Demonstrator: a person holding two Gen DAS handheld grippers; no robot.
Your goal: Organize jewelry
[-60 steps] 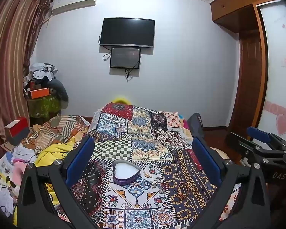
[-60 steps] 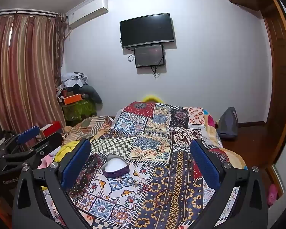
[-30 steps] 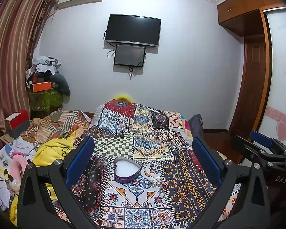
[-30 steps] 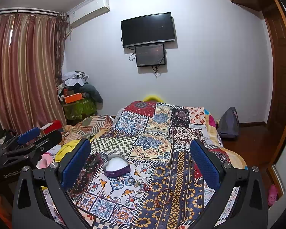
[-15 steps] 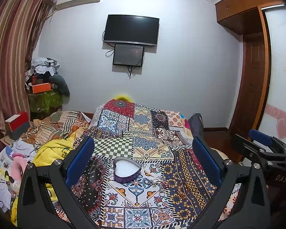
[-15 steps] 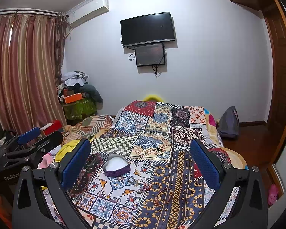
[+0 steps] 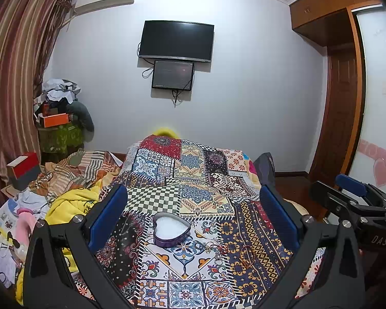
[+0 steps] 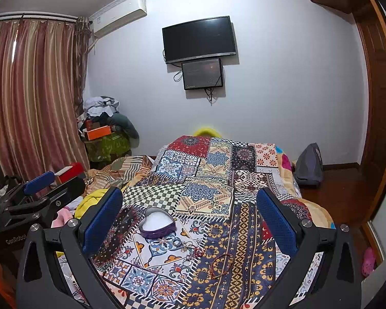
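The left tool (image 7: 193, 216) and the right tool (image 8: 190, 213) are both hovering above the bed's multicoloured patchwork quilt (image 7: 205, 195) with their blue-padded fingers spread wide, gripping and touching nothing. A purple heart-shaped tin box (image 7: 171, 231), open and showing only a white lining inside, is sitting on the quilt between the left tool's fingers. Just beside it, toward the near right, a small tangle of silver rings and chains (image 8: 186, 251) and a thin reddish-brown beaded bracelet (image 8: 220, 262) are lying loose on the quilt, outside the box.
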